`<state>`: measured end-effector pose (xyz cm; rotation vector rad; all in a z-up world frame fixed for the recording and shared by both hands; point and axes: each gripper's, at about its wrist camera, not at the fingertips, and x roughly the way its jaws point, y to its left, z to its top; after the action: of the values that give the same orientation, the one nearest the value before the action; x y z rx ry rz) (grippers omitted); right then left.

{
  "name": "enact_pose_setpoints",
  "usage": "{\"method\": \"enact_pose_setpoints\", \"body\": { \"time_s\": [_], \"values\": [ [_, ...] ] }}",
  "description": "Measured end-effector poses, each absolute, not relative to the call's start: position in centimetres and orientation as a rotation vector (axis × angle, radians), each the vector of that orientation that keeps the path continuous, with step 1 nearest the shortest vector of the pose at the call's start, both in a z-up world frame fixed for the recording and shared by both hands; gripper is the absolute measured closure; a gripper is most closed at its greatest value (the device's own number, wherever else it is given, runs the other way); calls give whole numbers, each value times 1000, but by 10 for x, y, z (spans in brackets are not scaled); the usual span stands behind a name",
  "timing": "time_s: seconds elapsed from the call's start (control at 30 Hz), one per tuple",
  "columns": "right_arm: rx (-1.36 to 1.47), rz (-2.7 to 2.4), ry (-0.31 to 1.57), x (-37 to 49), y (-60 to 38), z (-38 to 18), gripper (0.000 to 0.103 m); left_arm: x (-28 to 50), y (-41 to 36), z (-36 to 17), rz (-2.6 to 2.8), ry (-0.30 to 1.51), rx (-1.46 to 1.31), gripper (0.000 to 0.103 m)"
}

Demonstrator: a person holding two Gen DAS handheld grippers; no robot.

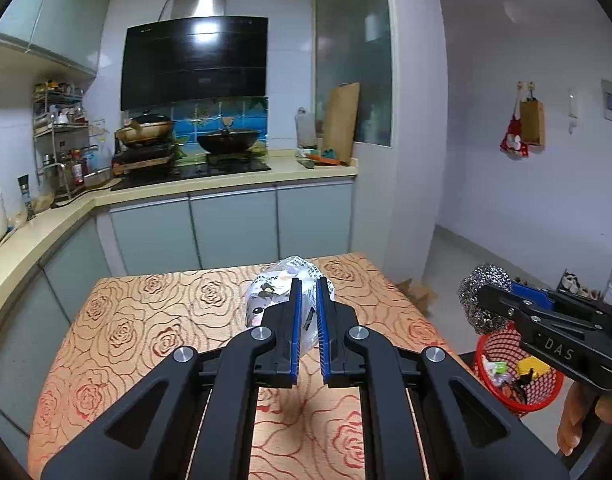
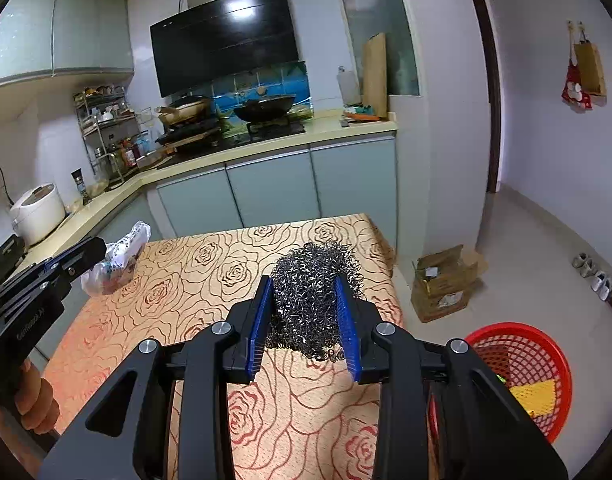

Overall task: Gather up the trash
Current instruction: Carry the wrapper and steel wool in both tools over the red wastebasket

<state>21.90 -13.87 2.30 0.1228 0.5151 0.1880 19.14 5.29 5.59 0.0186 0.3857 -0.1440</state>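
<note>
Trash in hand on both sides — two pieces held above the table, neither yet in the bin.

Left gripper [image 1: 309,300]: blue pads clenched on a thin fold of a crumpled clear plastic bag [image 1: 283,294] with printed lettering and a cartoon figure. In the right wrist view the bag hangs off the left gripper's tip, apparently clear of the rose-patterned tablecloth [image 2: 209,264], near the table's left edge.

Right gripper [image 2: 309,304]: pads pressed against the two sides of a steel wool scouring ball [image 2: 316,300], jaws standing partly apart around its bulk. Wire curls spill out above and below the pads. The left wrist view shows the ball out past the table's right edge, above and just to the left of the basket.

Red mesh basket [image 2: 522,344] sits on the floor beside the table's right side. It already holds something — a yellow piece and small mixed scraps are visible through the mesh — so some collecting looks done.

No other loose trash shows on the visible part of the cloth; the near strip is hidden by the gripper bodies.

Judgement: late in the task. Left to do — carry both pieces over the basket and let go. The scouring ball is the closer of the two; the bag has the whole width of the table to cross.
</note>
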Motion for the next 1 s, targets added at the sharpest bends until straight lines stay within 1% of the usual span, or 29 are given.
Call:
{"method": "enact_pose_setpoints", "body": {
  "time_s": [0.57,0.77,1.0],
  "values": [
    [153,48,477,193,-203,31,72,190,-23,61,-341,373,37,96],
    [166,-36,483,183,-239,25,72,192,-62,54,-440,389,37,96],
    [188,-136,521,175,-284,7,72,199,-124,34,-587,439,52,96]
  ]
}}
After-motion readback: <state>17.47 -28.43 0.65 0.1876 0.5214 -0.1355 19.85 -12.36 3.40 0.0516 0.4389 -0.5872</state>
